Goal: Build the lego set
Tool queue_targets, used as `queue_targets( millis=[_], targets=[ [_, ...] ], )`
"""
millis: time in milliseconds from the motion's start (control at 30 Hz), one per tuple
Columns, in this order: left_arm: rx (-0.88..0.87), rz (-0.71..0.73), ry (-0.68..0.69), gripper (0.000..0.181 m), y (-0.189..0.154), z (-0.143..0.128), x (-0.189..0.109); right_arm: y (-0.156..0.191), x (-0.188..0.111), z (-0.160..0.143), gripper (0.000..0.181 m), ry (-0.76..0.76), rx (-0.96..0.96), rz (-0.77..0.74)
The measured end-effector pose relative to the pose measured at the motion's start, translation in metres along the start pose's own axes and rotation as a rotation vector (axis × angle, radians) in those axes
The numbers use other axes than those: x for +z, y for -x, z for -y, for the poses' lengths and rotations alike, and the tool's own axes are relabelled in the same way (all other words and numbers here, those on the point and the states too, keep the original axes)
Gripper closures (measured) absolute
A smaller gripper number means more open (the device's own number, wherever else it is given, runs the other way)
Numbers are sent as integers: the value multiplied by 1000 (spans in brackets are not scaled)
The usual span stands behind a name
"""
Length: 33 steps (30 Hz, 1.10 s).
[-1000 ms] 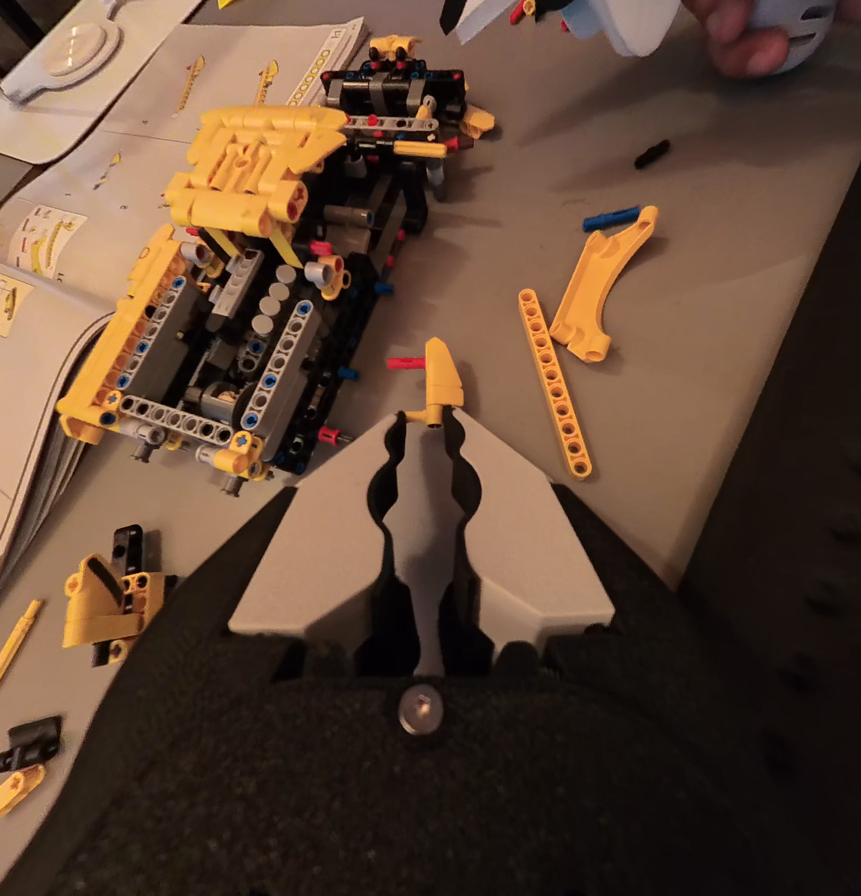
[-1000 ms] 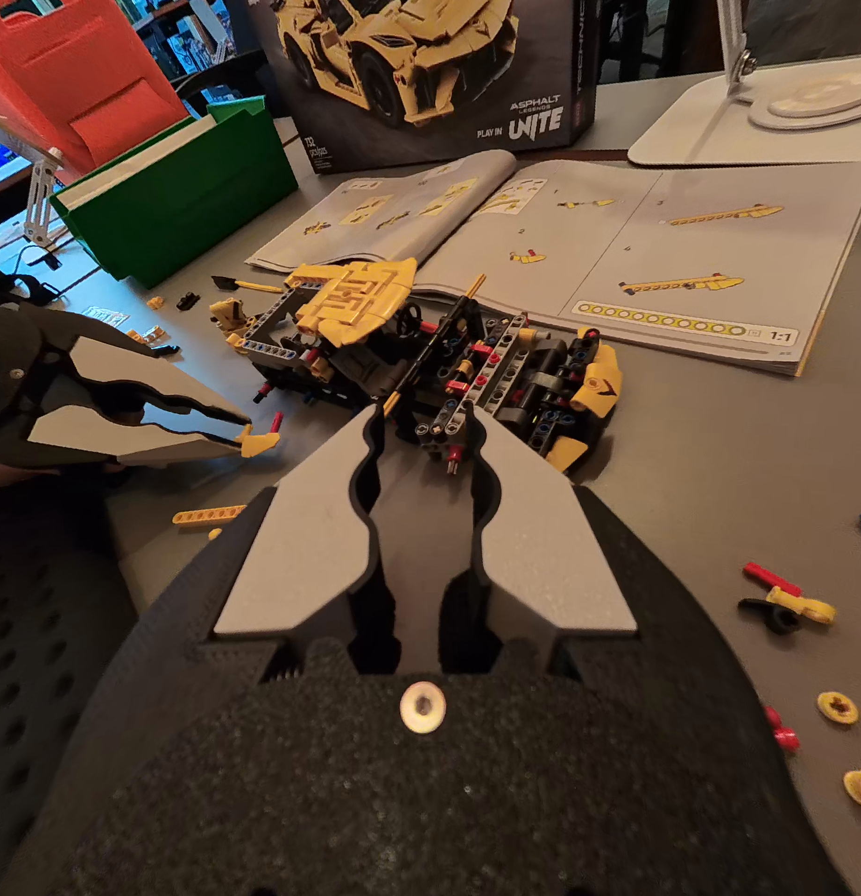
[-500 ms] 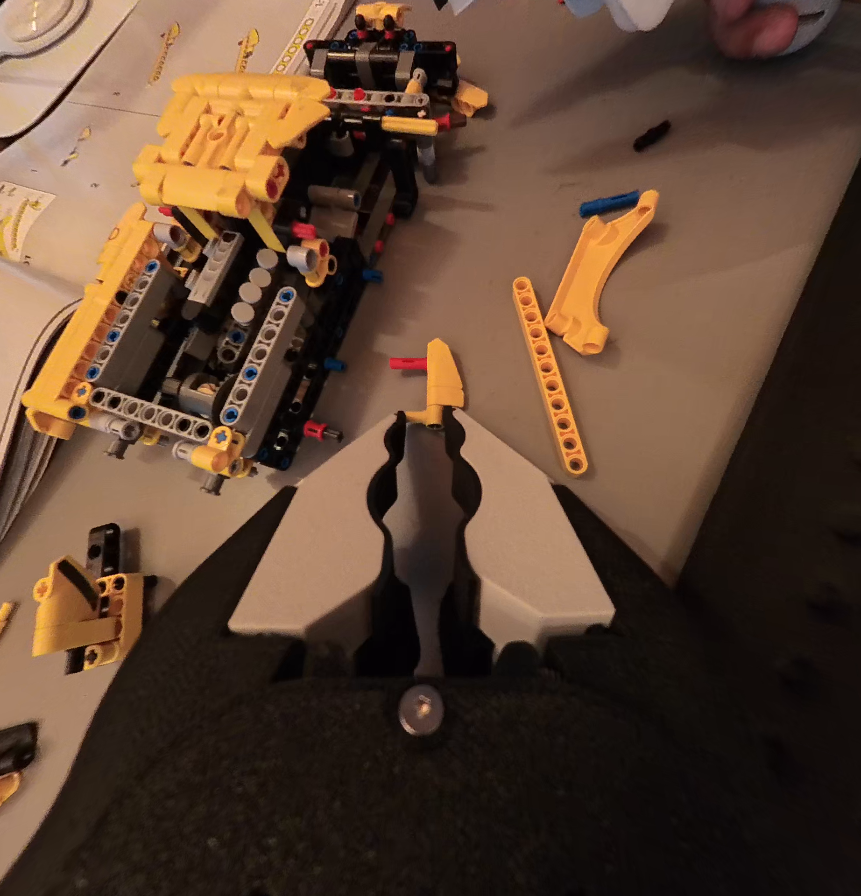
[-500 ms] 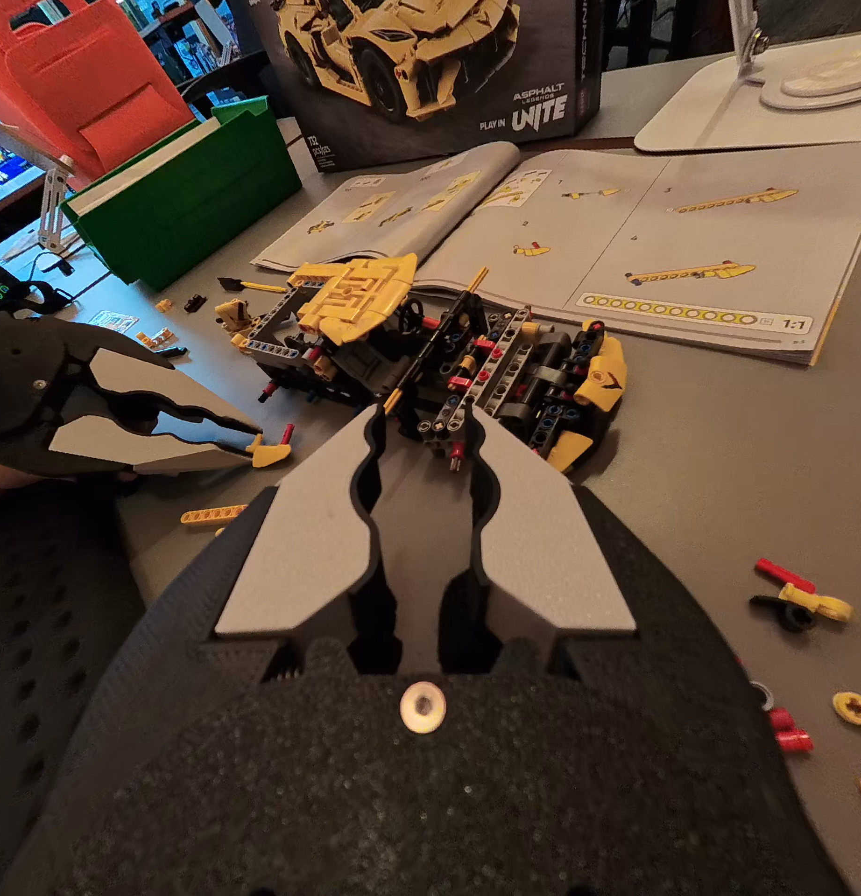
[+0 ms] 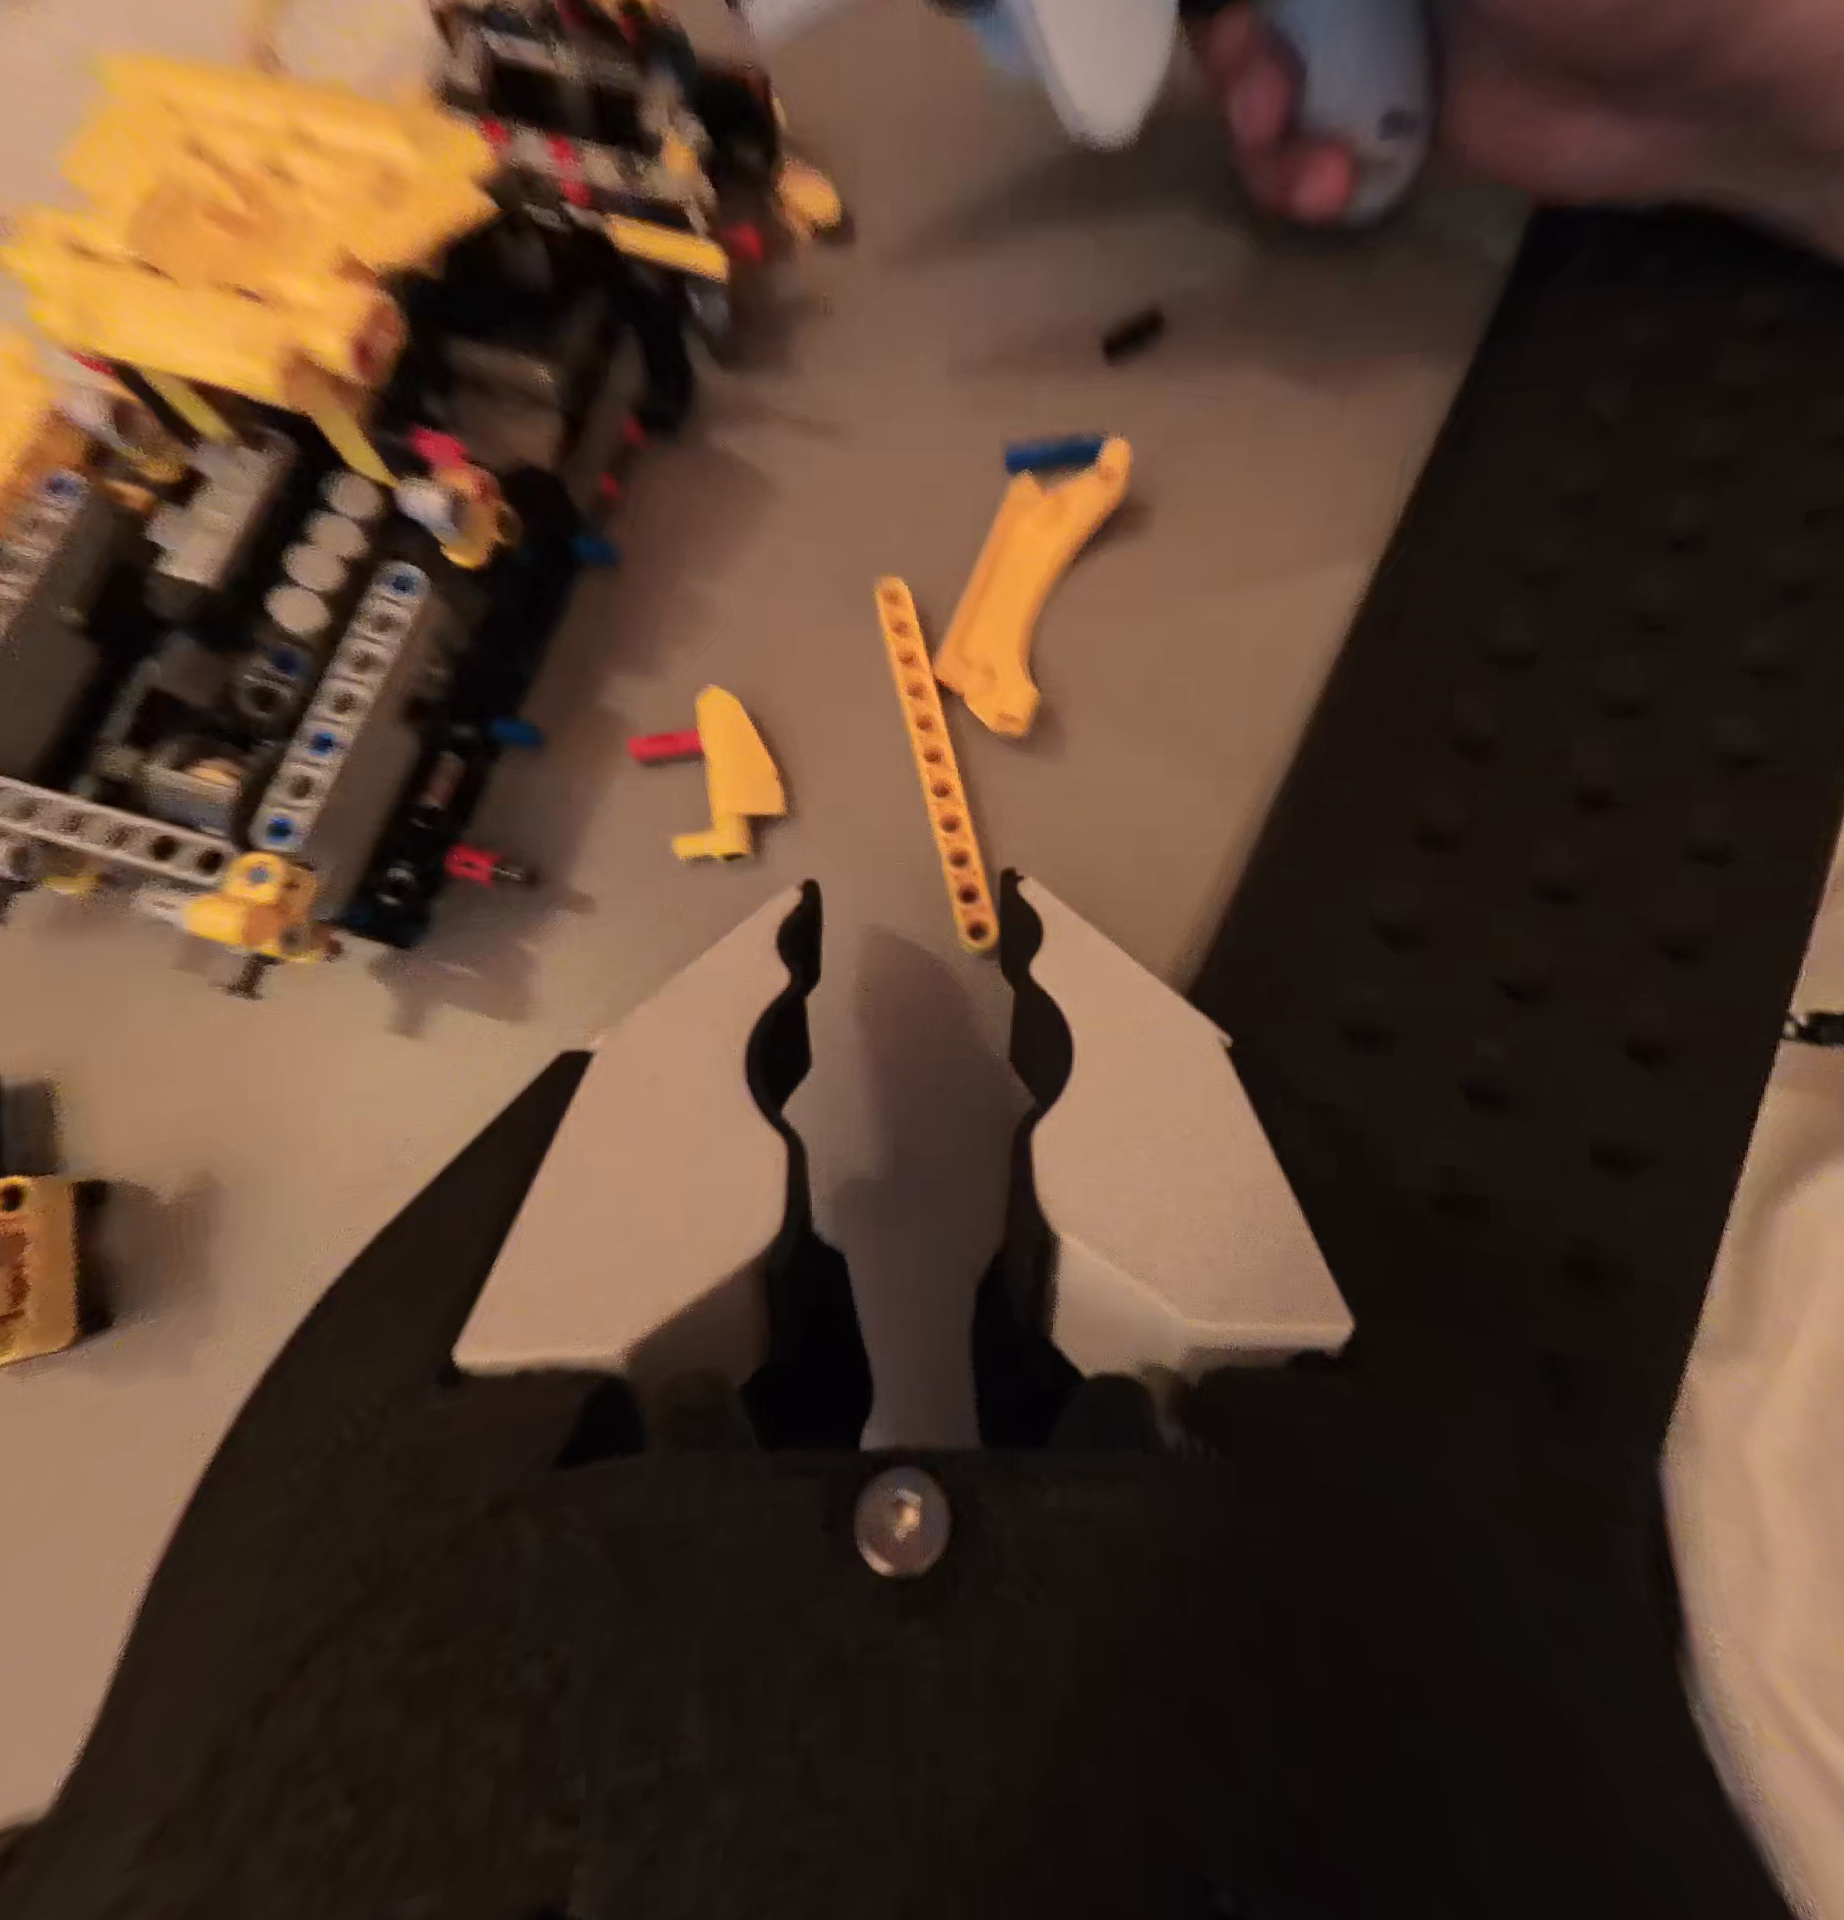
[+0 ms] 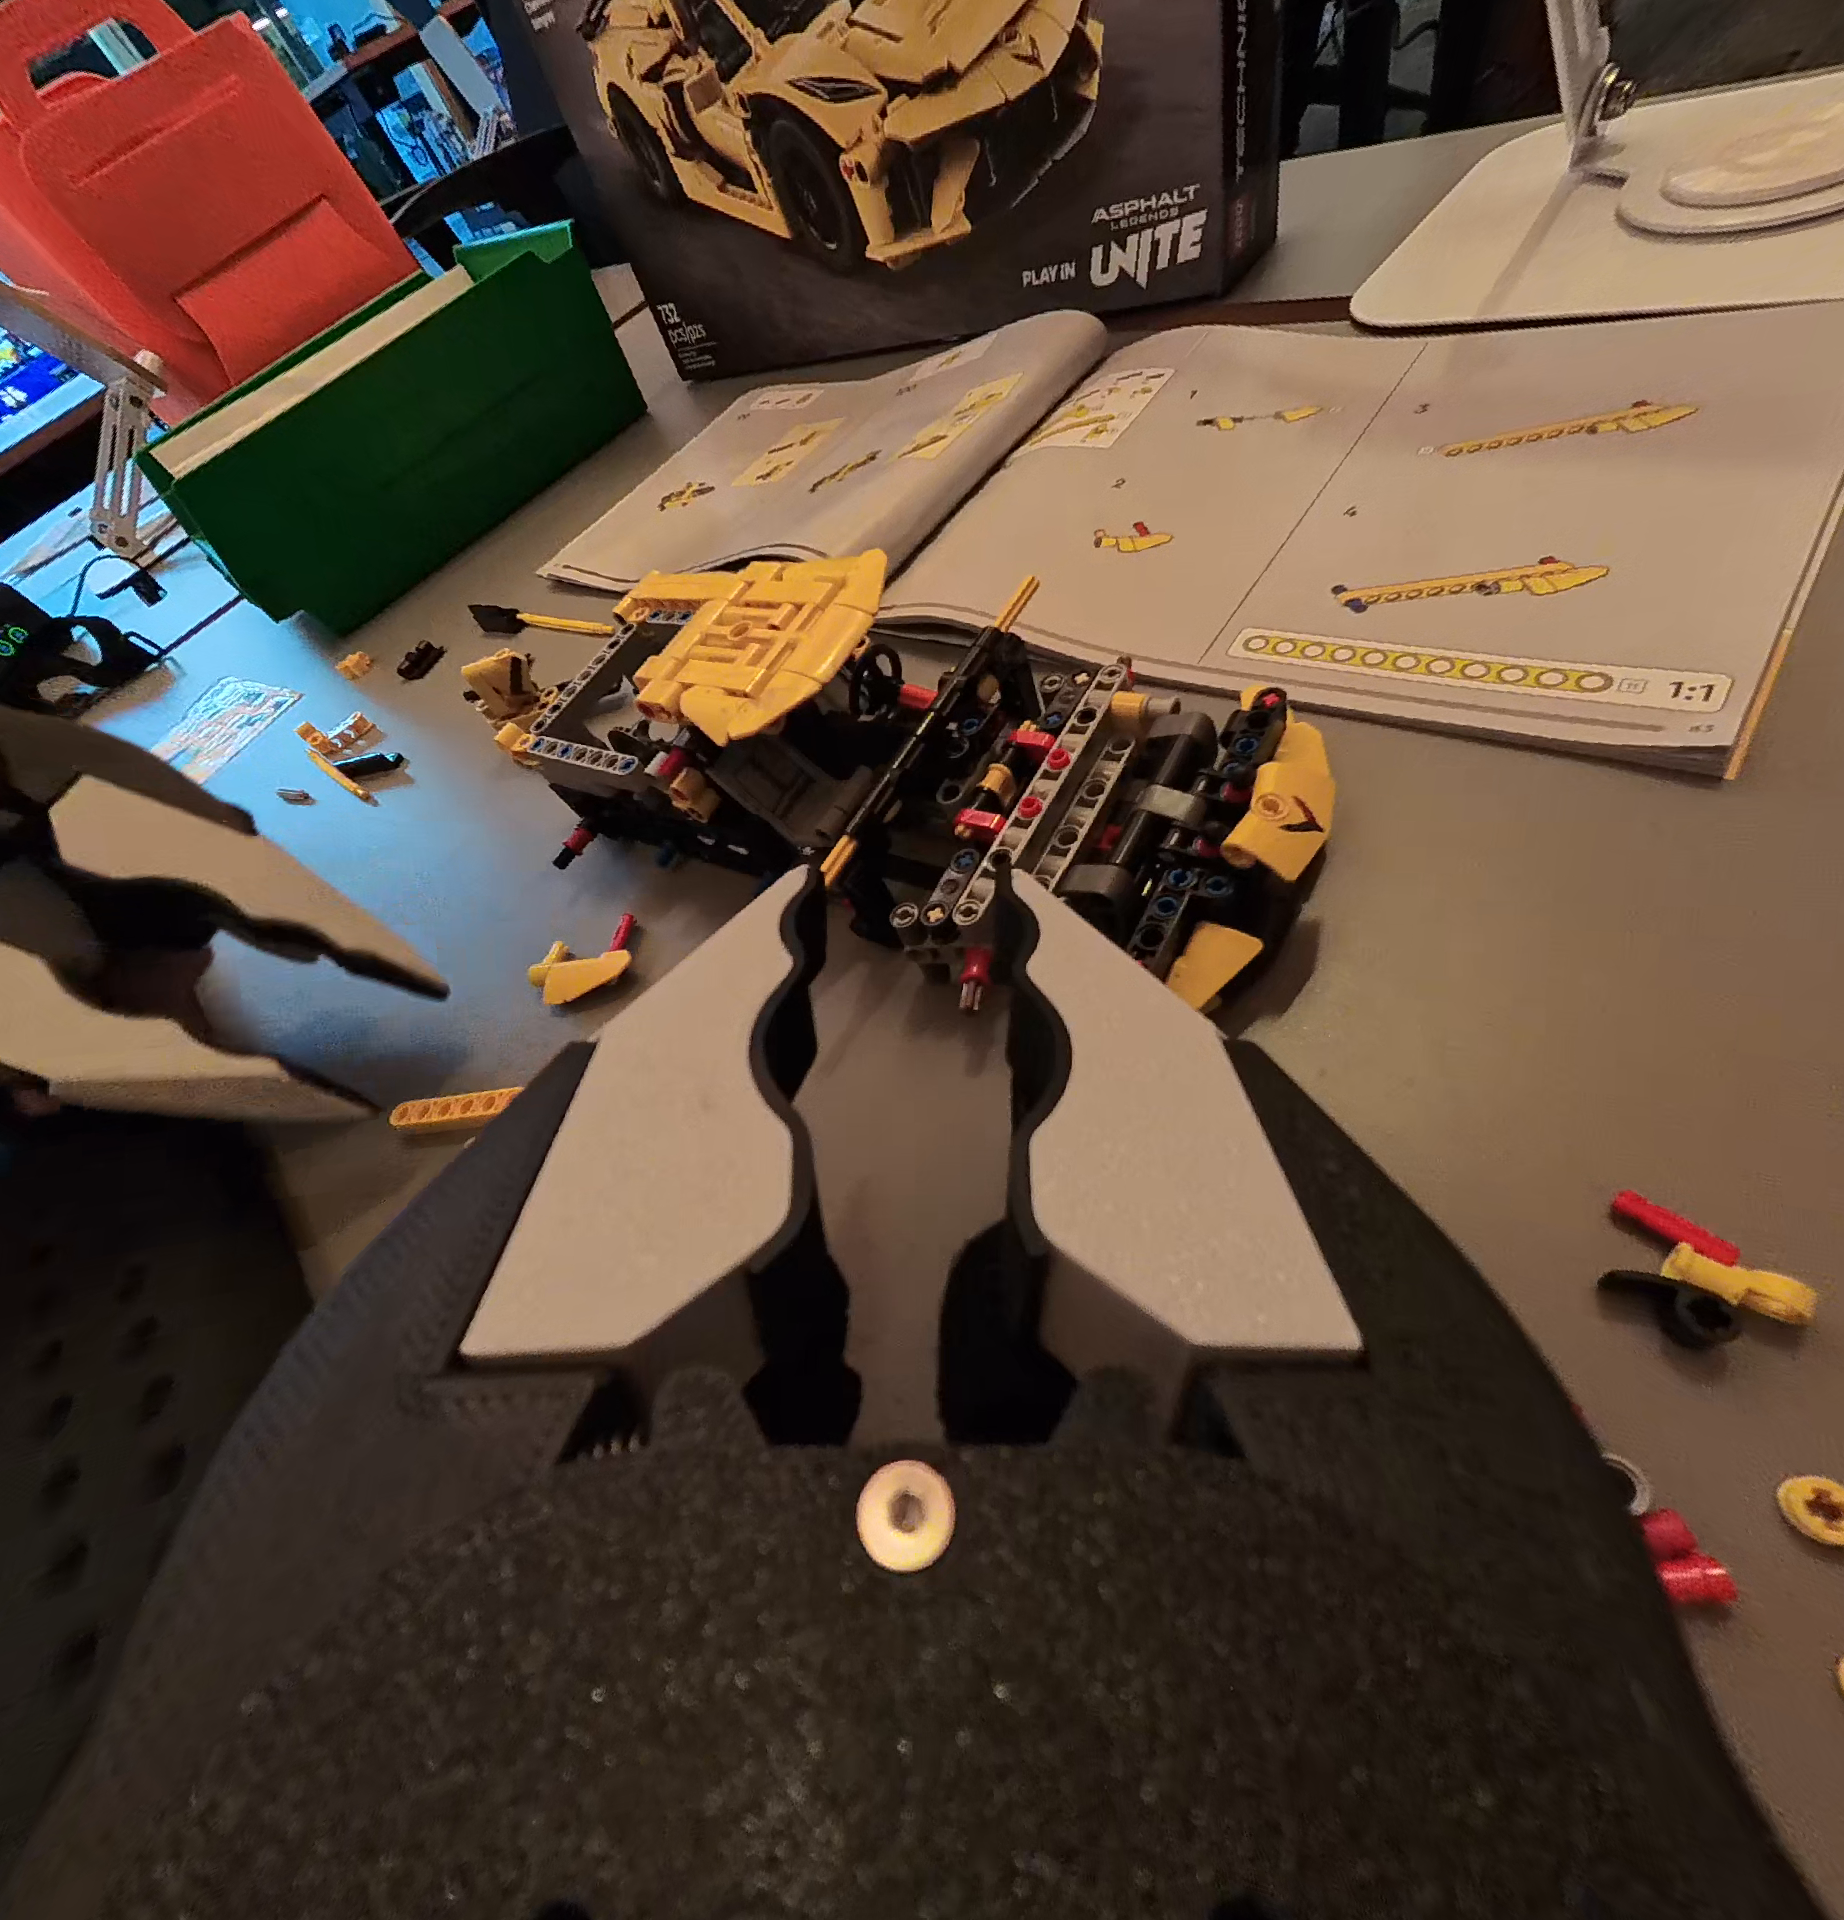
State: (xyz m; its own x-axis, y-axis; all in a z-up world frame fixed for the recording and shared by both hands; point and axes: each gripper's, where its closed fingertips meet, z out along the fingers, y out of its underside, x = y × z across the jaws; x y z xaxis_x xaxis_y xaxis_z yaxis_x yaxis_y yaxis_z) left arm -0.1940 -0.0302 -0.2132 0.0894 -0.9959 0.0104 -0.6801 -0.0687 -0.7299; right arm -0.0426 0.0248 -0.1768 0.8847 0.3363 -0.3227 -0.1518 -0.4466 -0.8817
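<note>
Both jaws are spread, nothing held. The yellow wedge piece (image 5: pixel 736 774) at 11 o'clock of the left gripper (image 5: pixel 907 904) probably needs regripping; the right gripper (image 6: pixel 913 899) is parked by the car (image 6: pixel 897 769).

Writing on three things, all in the right wrist view.

Far beyond the jaws of the right gripper (image 6: pixel 913 894), the dark cardboard box with a yellow car picture (image 6: pixel 897 156) bears white lettering and small figures on its front. The open grey paper instruction booklet (image 6: pixel 1313 520), ahead and right of the jaws, carries printed step numbers and a scale mark. Far left, a small black device (image 6: pixel 9 639) shows green glowing signs, too small to read.
</note>
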Motion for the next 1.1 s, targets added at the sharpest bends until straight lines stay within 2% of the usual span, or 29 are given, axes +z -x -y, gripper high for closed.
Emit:
queue_targets(
  millis=[100,167,233,333,400,467,567,600,667,733,767,900,933,1000,1100],
  targets=[
    [32,-42,76,147,-20,-7,4,1,2,-2,150,11,-7,2],
    [39,-12,87,148,-19,-6,7,2,3,-3,150,18,-16,0],
    [36,28,109,154,-12,-7,13,2,3,-3,150,23,-27,-4],
    [48,23,125,173,-12,-7,18,13,3,-1,153,13,-35,44],
    [143,92,133,174,-4,-7,15,33,1,2,154,2,-20,152],
    [305,246,74,174,12,6,2,67,-1,2,158,15,55,348],
    [433,402,-68,174,20,35,-23,101,4,-9,142,99,233,564],
    [438,407,-92,174,18,40,-28,107,4,-7,141,100,276,605],
    [470,398,-137,174,11,47,-33,122,-5,6,153,50,324,717],
    [490,411,-165,174,7,52,-37,127,-7,7,163,42,332,743],
    [487,400,-169,175,5,53,-38,127,-8,4,174,58,319,743],
    [426,345,-235,173,-1,59,-39,127,-14,8,174,41,307,759],
    [374,297,-257,171,-3,58,-38,127,-15,8,174,45,306,765],
    [204,176,-300,144,1,58,-34,129,-17,6,175,52,276,777],
    [-66,-81,-437,138,-3,68,-36,139,-21,7,175,46,214,809]
  ],
)
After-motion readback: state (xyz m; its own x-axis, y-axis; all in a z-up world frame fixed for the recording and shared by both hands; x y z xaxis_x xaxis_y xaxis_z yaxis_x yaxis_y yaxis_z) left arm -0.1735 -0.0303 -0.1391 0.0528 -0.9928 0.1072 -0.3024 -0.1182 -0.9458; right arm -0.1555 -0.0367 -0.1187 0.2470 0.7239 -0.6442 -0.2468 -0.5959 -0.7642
